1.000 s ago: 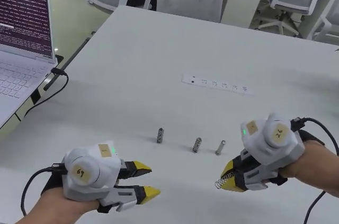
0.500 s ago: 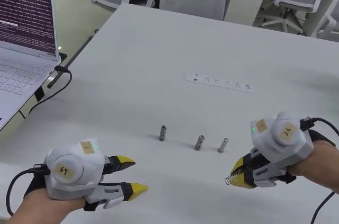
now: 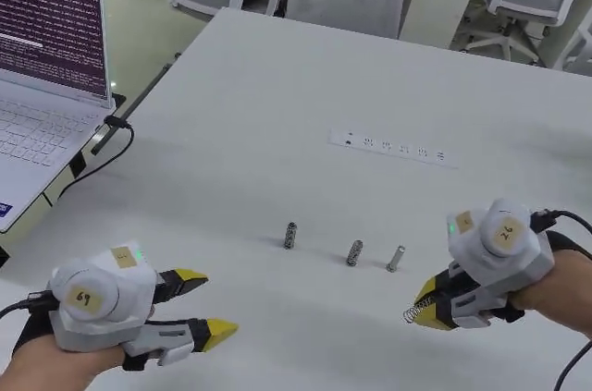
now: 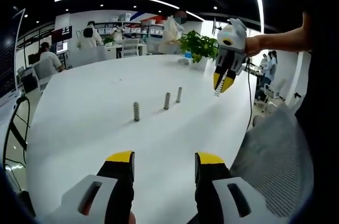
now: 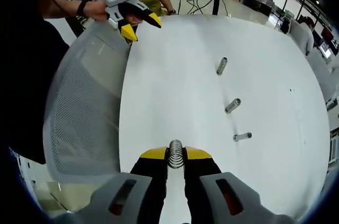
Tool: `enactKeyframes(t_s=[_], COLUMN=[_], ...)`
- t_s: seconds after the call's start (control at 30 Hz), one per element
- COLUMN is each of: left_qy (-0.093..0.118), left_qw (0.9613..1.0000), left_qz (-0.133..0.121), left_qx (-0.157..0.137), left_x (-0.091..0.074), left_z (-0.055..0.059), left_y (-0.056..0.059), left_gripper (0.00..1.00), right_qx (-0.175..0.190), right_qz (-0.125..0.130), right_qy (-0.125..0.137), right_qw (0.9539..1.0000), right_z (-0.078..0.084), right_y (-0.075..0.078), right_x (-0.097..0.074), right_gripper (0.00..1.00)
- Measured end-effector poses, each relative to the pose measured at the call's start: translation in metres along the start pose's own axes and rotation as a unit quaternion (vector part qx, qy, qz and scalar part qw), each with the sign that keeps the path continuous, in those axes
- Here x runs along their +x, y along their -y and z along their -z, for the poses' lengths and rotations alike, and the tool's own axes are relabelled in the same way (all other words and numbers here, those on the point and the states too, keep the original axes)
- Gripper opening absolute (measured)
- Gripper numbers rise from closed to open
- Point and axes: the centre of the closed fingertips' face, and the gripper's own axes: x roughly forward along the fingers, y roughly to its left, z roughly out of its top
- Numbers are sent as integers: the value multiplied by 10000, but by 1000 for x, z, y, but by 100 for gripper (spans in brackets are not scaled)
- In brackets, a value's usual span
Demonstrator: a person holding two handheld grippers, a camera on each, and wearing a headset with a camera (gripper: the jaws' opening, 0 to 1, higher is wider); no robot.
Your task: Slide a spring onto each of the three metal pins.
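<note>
A loose spring [image 5: 175,153] is pinched between the two yellow-tipped fingers of my right gripper [image 3: 428,308]. They are closed on its coils, and one end pokes out past the tips. Forward of those fingertips, three metal pins stand in a row on the white table [image 3: 277,114]. Nearest the tips is the bare pin [image 3: 396,259], near them but not touching. Next along is the middle pin [image 3: 354,253], which wears a spring. The far pin [image 3: 290,236] wears one too. My left gripper [image 3: 211,301] is held low, well apart from the row, with its fingers spread and nothing between them. Beyond the pins, farther from both sets of fingers, lies a white power strip [image 3: 393,147]. An open laptop [image 3: 46,49] sits out past my left fingers.
</note>
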Motion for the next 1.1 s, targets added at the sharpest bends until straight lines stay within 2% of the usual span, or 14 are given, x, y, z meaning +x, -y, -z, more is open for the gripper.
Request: enactKeyframes(t_s=[0.1, 0.27, 0.67, 1.1], left_qy=[4, 19, 63, 71], left_qw=[10000, 9999, 9995, 9991], left_qz=[-30, -68, -212, -284], left_qx=[-34, -94, -238, -308], left_x=[-1, -3, -6, -8], left_z=[0, 0, 2, 2], left_y=[-1, -2, -8, -10], left_gripper=[40, 40, 40, 39], right_qx=[-108, -42, 149, 122], right_qz=[-27, -2, 237, 374], right_qy=[-158, -168, -281, -352], right_qw=[9998, 9999, 9992, 9986], right_z=[7, 9, 14, 10], right_y=[1, 10, 50, 85], right_x=[5, 6, 10, 7], right_gripper=[8, 8, 8, 8])
